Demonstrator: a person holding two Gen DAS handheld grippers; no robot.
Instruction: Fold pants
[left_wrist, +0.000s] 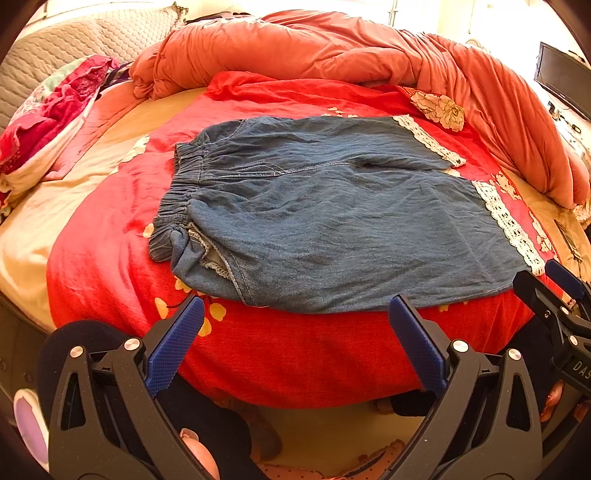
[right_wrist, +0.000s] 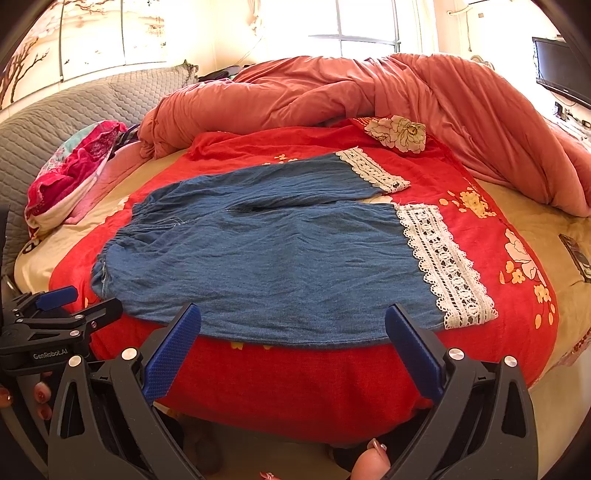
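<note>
Left claw (left_wrist: 295, 314): black frame, blue textured fingers (left_wrist: 173, 347), spread wide, gripping nothing. It hovers just off the near edge of the bed, fingers aimed at the near side seam of the garment.

Right claw (right_wrist: 293, 321): same build, spread wide, empty. It hovers just off the same edge, further toward the leg-hem end. In the left wrist view it appears at the right margin (left_wrist: 561, 295); in the right wrist view the left claw appears at the left margin (right_wrist: 70, 306).

Task item: blue denim pants with elastic waistband and white lace hem trim (left_wrist: 332, 221), lying flat and unfolded on a red floral bed sheet (left_wrist: 295, 354). Waistband points left; both lace-trimmed legs point right, side by side. The near edge of the pants lies close to the bed edge, just beyond both claws.

Surroundings: a bunched salmon-coloured quilt (left_wrist: 332, 48) lies along the far and right sides of the bed. A pink and red floral pillow (left_wrist: 48, 122) sits at far left, well apart from the pants.
</note>
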